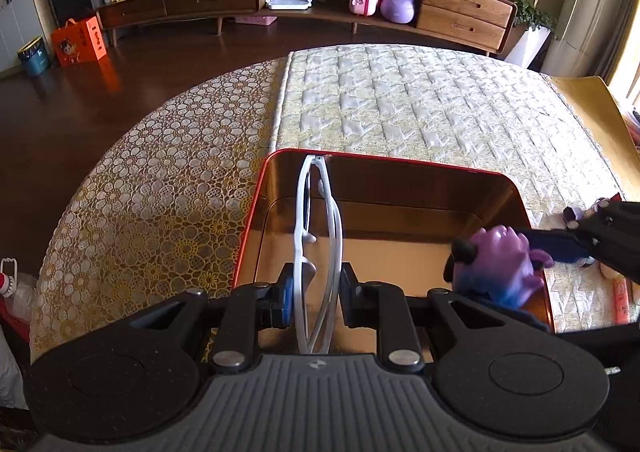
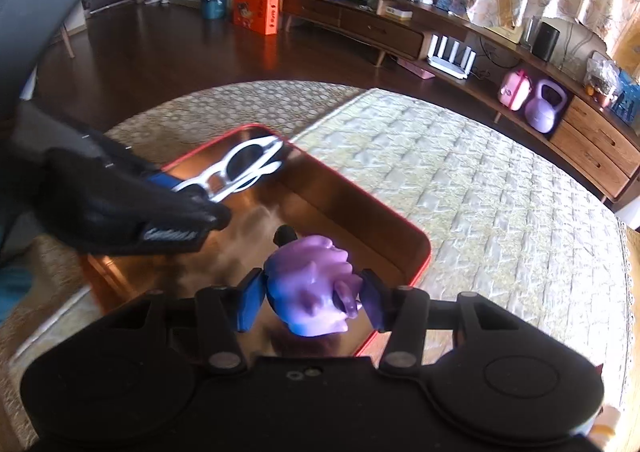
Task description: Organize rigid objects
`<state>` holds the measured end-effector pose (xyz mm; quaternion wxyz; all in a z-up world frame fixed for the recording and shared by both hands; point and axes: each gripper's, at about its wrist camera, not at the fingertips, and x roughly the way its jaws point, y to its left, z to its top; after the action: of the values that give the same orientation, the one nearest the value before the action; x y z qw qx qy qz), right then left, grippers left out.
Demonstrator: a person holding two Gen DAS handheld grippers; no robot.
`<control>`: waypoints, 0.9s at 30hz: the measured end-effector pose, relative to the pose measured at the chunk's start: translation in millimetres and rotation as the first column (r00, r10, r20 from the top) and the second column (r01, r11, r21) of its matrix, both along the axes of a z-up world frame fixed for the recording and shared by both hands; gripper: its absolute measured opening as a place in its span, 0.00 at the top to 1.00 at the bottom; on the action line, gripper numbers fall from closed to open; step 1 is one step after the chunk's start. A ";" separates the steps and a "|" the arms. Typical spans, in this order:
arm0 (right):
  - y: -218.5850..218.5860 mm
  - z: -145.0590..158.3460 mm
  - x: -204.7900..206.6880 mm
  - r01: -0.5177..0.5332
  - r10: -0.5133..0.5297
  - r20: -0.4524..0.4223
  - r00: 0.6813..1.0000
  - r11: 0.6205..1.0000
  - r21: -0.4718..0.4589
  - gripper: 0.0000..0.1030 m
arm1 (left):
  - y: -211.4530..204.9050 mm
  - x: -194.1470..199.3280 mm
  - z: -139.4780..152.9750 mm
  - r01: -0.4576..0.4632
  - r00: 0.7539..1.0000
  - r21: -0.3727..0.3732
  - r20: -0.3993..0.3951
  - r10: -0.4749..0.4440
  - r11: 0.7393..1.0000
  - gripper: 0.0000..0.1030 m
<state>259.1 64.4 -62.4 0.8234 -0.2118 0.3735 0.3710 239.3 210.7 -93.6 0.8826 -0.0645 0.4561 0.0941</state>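
Left gripper is clamping light, fragile white glasses; right gripper is pinching smooth, rigid purple toy at tin's 5 o'clock.

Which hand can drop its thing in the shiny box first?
Probably left: the left gripper holds the white plastic glasses well inside the red-rimmed metal tin. The right gripper holds the purple spiky toy nearer the tin's edge.
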 end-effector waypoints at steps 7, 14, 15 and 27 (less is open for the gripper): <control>13.7 -15.1 14.9 0.004 -0.004 -0.006 1.000 0.999 -0.052 0.51 | 4.8 5.7 -8.4 0.002 0.999 -0.003 -0.036 -0.002 1.000 0.79; 15.3 -20.9 18.3 -0.004 0.005 0.009 1.000 0.998 -0.068 0.50 | 2.1 8.1 -10.8 0.035 0.998 0.013 -0.045 -0.034 0.999 0.79; 15.4 -21.3 17.7 -0.008 0.009 0.014 1.000 0.997 -0.072 0.50 | 1.3 8.4 -11.2 0.038 0.998 0.016 -0.048 -0.037 0.999 0.79; 9.1 -10.4 10.6 -0.039 0.040 0.028 0.999 0.999 -0.037 0.36 | -4.2 5.0 -12.5 0.052 0.997 0.026 -0.065 -0.051 0.998 0.79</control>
<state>269.7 73.5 -72.8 0.8173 -0.2391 0.3641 0.3773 244.3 206.6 -106.1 0.8704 -0.0376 0.4845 0.0796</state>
